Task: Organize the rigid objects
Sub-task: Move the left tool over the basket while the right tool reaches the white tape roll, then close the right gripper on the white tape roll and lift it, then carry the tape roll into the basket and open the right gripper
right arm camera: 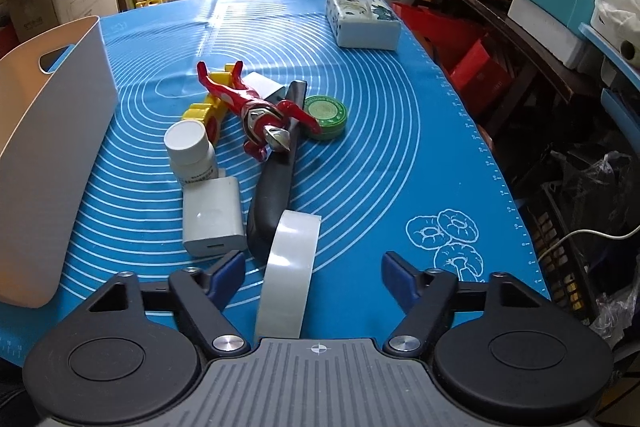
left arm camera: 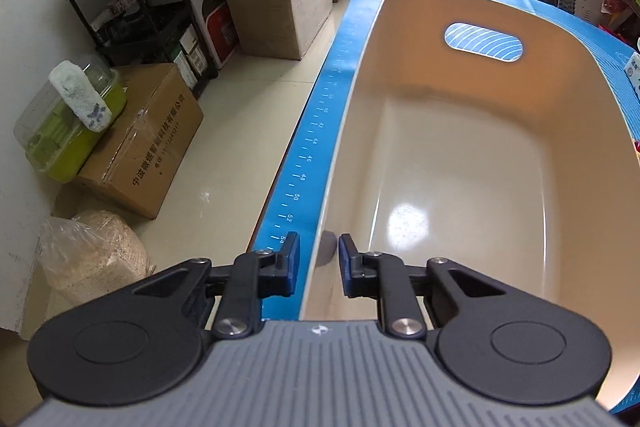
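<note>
While my left hand-held gripper point(left arm camera: 319, 269) pinches down over the near rim of the beige plastic bin point(left arm camera: 460, 155), its pads standing either side of the thin wall with a narrow gap showing, I judge this to be the opening step: steady the container, then start loading it. Whether the pads actually press the rim I cannot tell. The bin is empty, smooth and glossy inside, with rounded corners and an oval handle cut-out in its far wall.

My right hand-held gripper point(right arm camera: 313, 273) stands fairly wide, with the roll of clear tape point(right arm camera: 288, 267) upright on its edge between the fingers; the pads are not touching it, so nothing is held yet. The next move calls for closing squarely across the roll's flat faces (a thin, slick hoop, and I expect it to tip or roll if caught off-centre), then carrying it left to the bin.

The remaining pieces lie clustered on the blue silicone mat point(right arm camera: 380, 155) that covers the surface: a white boxy charger point(right arm camera: 212, 223) just left of the tape, a white pill bottle point(right arm camera: 190, 151) beyond it, a dark long-handled tool point(right arm camera: 276, 183), a red and silver action figure point(right arm camera: 256, 107) lying across a yellow toy point(right arm camera: 206, 109), and a round green tin point(right arm camera: 326, 117). A tissue pack point(right arm camera: 362, 23) sits far right, soft and likely not for sorting.
</note>
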### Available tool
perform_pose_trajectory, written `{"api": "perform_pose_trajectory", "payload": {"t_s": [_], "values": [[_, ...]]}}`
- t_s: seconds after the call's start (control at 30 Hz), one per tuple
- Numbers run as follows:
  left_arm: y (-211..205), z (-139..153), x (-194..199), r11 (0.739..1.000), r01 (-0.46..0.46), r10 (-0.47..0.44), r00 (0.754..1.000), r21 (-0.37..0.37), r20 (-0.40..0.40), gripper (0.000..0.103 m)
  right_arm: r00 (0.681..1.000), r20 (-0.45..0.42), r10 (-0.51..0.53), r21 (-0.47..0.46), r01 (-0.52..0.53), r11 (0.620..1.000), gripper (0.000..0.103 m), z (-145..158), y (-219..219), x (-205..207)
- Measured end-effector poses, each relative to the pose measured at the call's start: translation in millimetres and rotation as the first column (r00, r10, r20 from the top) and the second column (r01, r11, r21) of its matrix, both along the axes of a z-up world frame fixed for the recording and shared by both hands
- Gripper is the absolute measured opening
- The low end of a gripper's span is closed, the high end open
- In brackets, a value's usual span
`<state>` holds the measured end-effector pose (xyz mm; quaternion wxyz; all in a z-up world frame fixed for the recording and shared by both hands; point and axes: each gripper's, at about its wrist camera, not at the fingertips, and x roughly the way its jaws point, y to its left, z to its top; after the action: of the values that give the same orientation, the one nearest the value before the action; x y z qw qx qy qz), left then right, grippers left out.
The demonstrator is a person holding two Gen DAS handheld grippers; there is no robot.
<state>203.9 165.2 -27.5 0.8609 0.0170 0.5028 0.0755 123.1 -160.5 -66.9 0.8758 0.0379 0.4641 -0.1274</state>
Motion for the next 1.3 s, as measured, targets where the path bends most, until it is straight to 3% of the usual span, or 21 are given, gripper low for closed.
{"api": "perform_pose_trajectory", "payload": {"t_s": [0.1, 0.17, 0.27, 0.53, 0.87, 1.07, 1.3], "values": [[0, 0, 0, 1.000, -0.003, 0.003, 1.000, -0.015, 0.004, 0.016, 1.000, -0.007, 0.001, -0.007, -0.001, 1.000, 0.066, -1, -1, 2], [-1, 0, 1, 1.000, -0.004, 0.004, 1.000, -0.019, 0.004, 0.016, 1.000, -0.017, 0.003, -0.003, -0.003, 1.000, 0.049, -2, -2, 2], [-1, -1, 1, 1.000, -0.006, 0.006, 1.000, -0.021, 0.003, 0.016, 1.000, -0.027, 0.004, 0.001, -0.004, 1.000, 0.031, -4, -5, 3], [1, -1, 2, 1.000, -0.005, 0.005, 1.000, -0.019, 0.002, 0.016, 1.000, 0.019, 0.000, -0.010, 0.001, 1.000, 0.030, 11, -11, 2], [-1, -1, 2, 1.000, -0.005, 0.005, 1.000, -0.019, 0.000, 0.016, 0.985, 0.167, 0.037, -0.036, -0.031, 0.999, 0.030, 72, -12, 17], [-1, -1, 2, 1.000, -0.004, 0.004, 1.000, -0.017, -0.002, 0.016, 0.958, 0.260, 0.122, -0.046, -0.114, 0.992, 0.030, 105, 14, 45], [-1, -1, 2, 1.000, -0.002, 0.002, 1.000, -0.018, -0.002, 0.016, 0.922, 0.323, 0.213, -0.025, -0.217, 0.976, 0.030, 120, 67, 75]]}}
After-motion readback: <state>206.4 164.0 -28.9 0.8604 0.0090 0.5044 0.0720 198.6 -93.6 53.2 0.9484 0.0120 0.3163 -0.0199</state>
